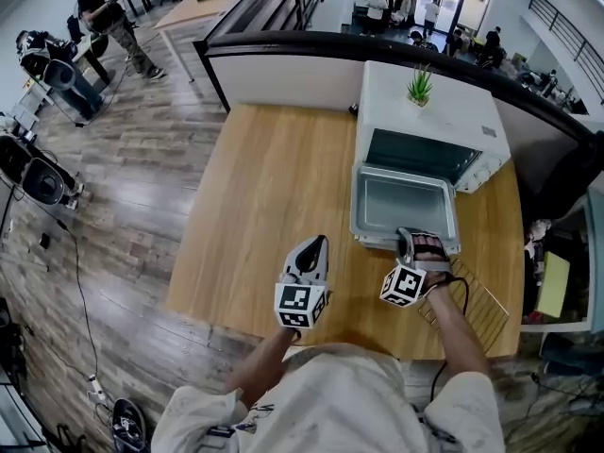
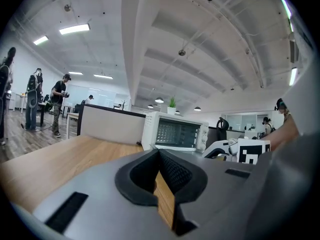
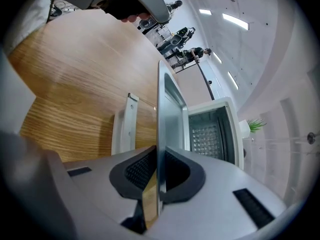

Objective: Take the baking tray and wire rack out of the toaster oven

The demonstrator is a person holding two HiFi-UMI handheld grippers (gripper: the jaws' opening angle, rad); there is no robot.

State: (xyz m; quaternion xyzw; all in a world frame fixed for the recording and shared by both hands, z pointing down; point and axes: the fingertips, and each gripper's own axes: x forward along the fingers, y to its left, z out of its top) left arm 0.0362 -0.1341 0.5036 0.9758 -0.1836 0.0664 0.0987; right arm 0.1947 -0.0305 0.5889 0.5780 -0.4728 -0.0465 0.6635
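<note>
The white toaster oven stands at the back right of the wooden table with its door folded down. The metal baking tray sticks out of the oven mouth, over the door. My right gripper is shut on the tray's near rim. In the right gripper view that rim is a thin metal edge clamped between the pads of the right gripper. The wire rack lies on the table at the front right. My left gripper hovers left of the tray, shut and empty, its pads meeting.
A small potted plant sits on top of the oven. A dark partition wall runs behind the table. The oven lies ahead and right of my left gripper. People stand far off on the floor at the left.
</note>
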